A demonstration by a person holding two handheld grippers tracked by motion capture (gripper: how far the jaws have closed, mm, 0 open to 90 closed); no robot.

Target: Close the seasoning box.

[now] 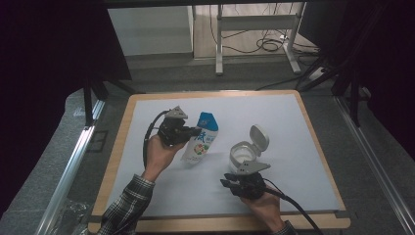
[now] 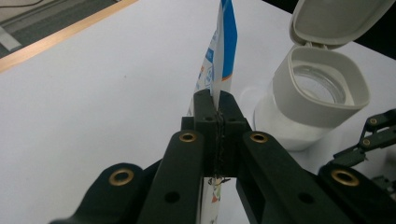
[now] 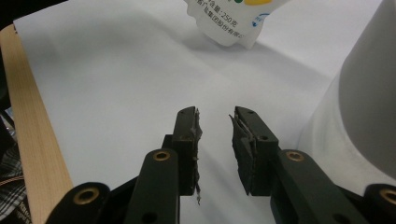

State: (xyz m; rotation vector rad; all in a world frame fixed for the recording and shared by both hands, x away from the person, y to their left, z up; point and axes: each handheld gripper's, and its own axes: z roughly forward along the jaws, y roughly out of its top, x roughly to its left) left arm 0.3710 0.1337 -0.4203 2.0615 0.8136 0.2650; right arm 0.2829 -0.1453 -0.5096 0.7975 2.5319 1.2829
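White-and-blue printed refill pouch [image 1: 201,141] held upright over white tabletop [image 1: 293,127], pinched in closed left tongs [image 1: 187,132], presumably for pouring into open-lidded white jar [image 1: 247,152]; right tongs [image 1: 231,185] part-open, empty.

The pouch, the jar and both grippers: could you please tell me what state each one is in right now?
Pouch: held upright and tilted, clamped at its edge, bottom near the white mat.
Jar: upright on the mat, flip lid open, apparently empty inside.
Left gripper: shut on the pouch.
Right gripper: open, nothing between its jaws, beside the jar.
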